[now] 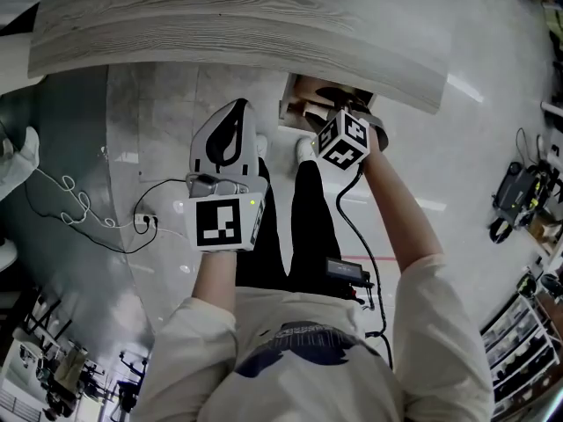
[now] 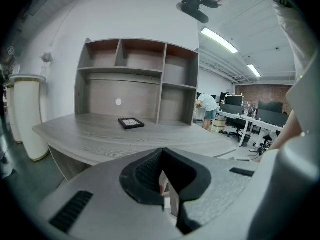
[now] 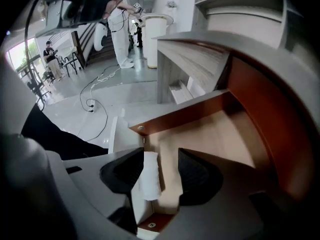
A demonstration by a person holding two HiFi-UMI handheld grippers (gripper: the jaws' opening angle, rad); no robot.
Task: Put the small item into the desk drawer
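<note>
The desk drawer (image 1: 297, 104) stands pulled out under the grey desk top (image 1: 237, 16). It has brown walls (image 3: 190, 109) and a pale wood bottom. A small white item (image 3: 150, 176), roll-shaped, lies on that bottom by the near left corner. My right gripper (image 3: 162, 156) points steeply down over the drawer (image 1: 339, 108). Its jaws stand wide open, with the item close beside the left pad (image 3: 125, 171) and well clear of the right pad. My left gripper (image 1: 239, 105) hangs left of the drawer with its tips together (image 2: 161, 151) and nothing held.
A black picture frame (image 2: 131, 123) lies on the desk top (image 2: 125, 136) before a shelf unit (image 2: 135, 74). A cable (image 1: 79, 205) trails over the floor at left. The person's dark legs (image 1: 299, 227) stand just before the drawer. A white pillar (image 2: 27, 114) stands at the desk's left.
</note>
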